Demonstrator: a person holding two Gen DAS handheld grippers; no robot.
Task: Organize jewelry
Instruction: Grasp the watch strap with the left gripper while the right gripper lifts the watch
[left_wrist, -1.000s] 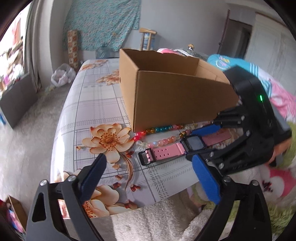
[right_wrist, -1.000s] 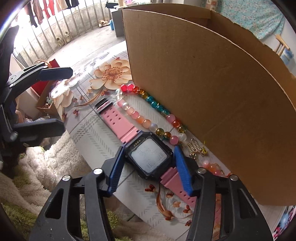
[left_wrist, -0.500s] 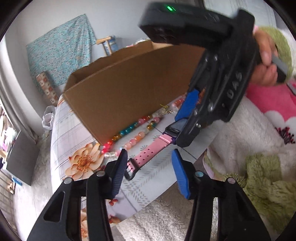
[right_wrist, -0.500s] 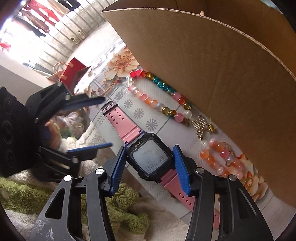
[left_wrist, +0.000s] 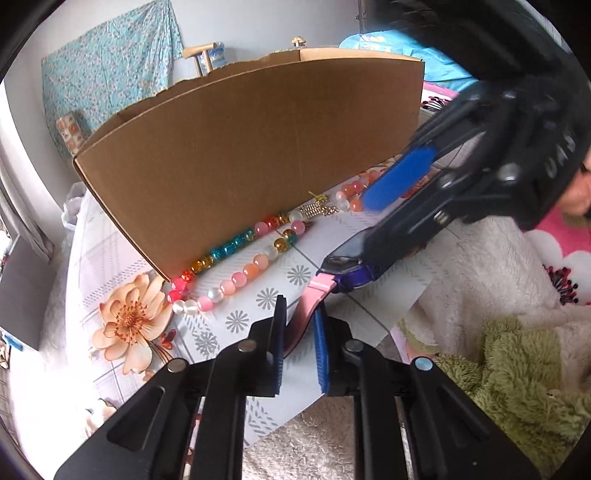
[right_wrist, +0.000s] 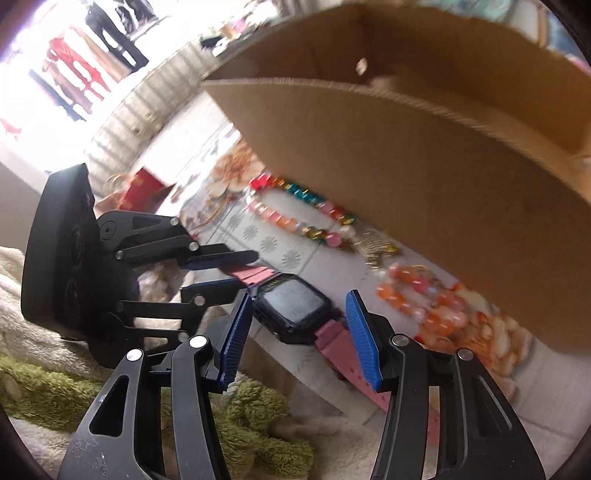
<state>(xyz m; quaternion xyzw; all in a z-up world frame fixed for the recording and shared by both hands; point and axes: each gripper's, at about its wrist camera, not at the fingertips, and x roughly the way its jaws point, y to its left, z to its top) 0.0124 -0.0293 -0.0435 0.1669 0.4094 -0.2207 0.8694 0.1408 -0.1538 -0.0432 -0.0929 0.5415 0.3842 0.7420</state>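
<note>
The pink-strapped digital watch with a black square case (right_wrist: 293, 306) is lifted just over the near edge of the floral-patterned table (left_wrist: 236, 317), carried between both tools. The right tongs (right_wrist: 295, 332) stand about half open with the watch case between their blue ribbed pads; in the right wrist view a small gap seems to show at the right pad, so whether both pads press on the case I cannot tell. The left tongs (left_wrist: 299, 349) are closing, their jaws nearly together, with the free end of the pink strap (left_wrist: 308, 306) between the pads and seemingly pinched there (the pads sit right against it in the left wrist view). Behind the watch, on the table, a strand of multicoloured round glass beads (left_wrist: 236, 254) lies doubled along the foot of an open brown cardboard box (left_wrist: 251, 147). A small gold-coloured metal piece (left_wrist: 317, 208) lies just beside the strand's far end, and a cluster of orange and pink beads (right_wrist: 424, 299) lies near the box wall beyond it.
</note>
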